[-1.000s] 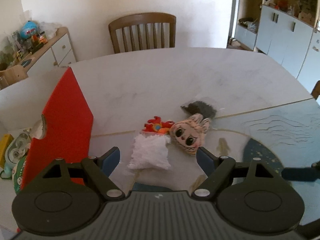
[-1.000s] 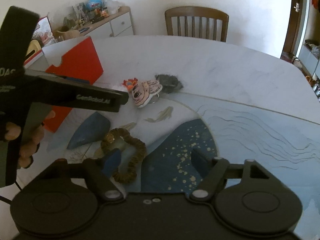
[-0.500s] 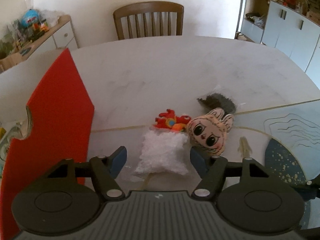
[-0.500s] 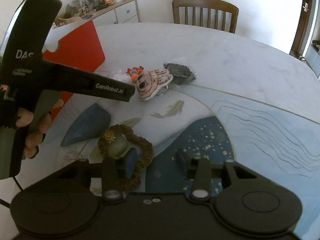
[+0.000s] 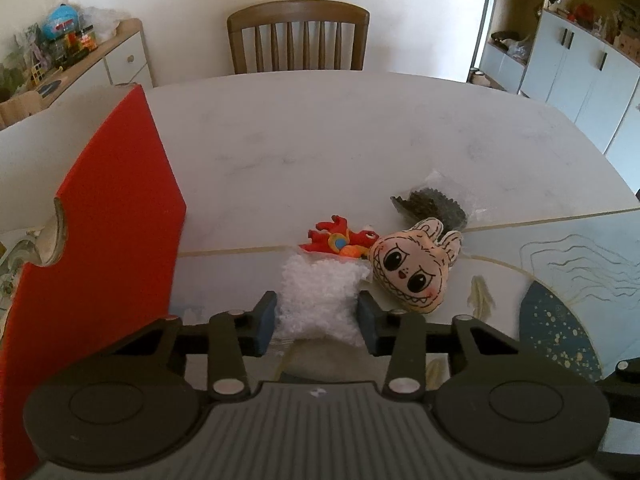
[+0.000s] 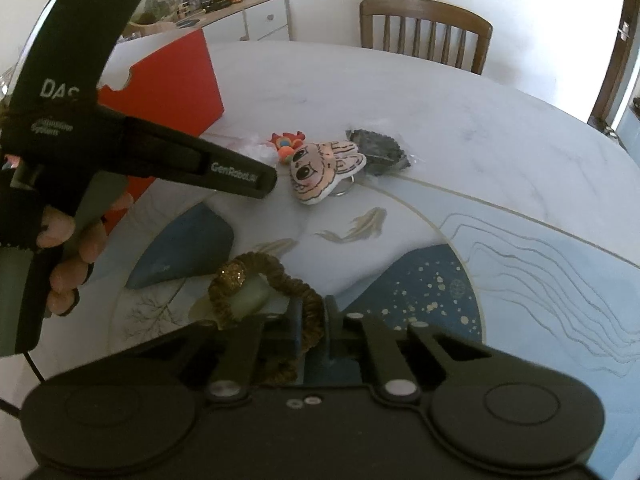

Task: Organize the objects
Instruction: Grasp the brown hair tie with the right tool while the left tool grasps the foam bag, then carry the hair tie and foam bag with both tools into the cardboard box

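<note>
My left gripper (image 5: 317, 322) is closed on a white fluffy bag (image 5: 318, 300) lying on the table. Beside it lie a red toy (image 5: 340, 237), a cream plush face with bunny ears (image 5: 412, 268) and a dark scrunchie in a clear bag (image 5: 432, 204). My right gripper (image 6: 313, 326) is shut on a brown scrunchie (image 6: 280, 280) with a gold glitter patch, lying on the placemat. The plush face (image 6: 320, 168) and the red toy (image 6: 286, 142) also show in the right wrist view, past the left gripper's body (image 6: 120, 148).
An open red box (image 5: 92, 248) stands at the left, with its flap up. A patterned blue and white placemat (image 6: 460, 272) covers the near table. A wooden chair (image 5: 298, 36) stands at the far side. A sideboard (image 5: 80, 64) with clutter stands at the far left.
My left gripper moved forward and closed around the white fluffy bag. My right gripper moved onto the brown scrunchie and shut on it.
</note>
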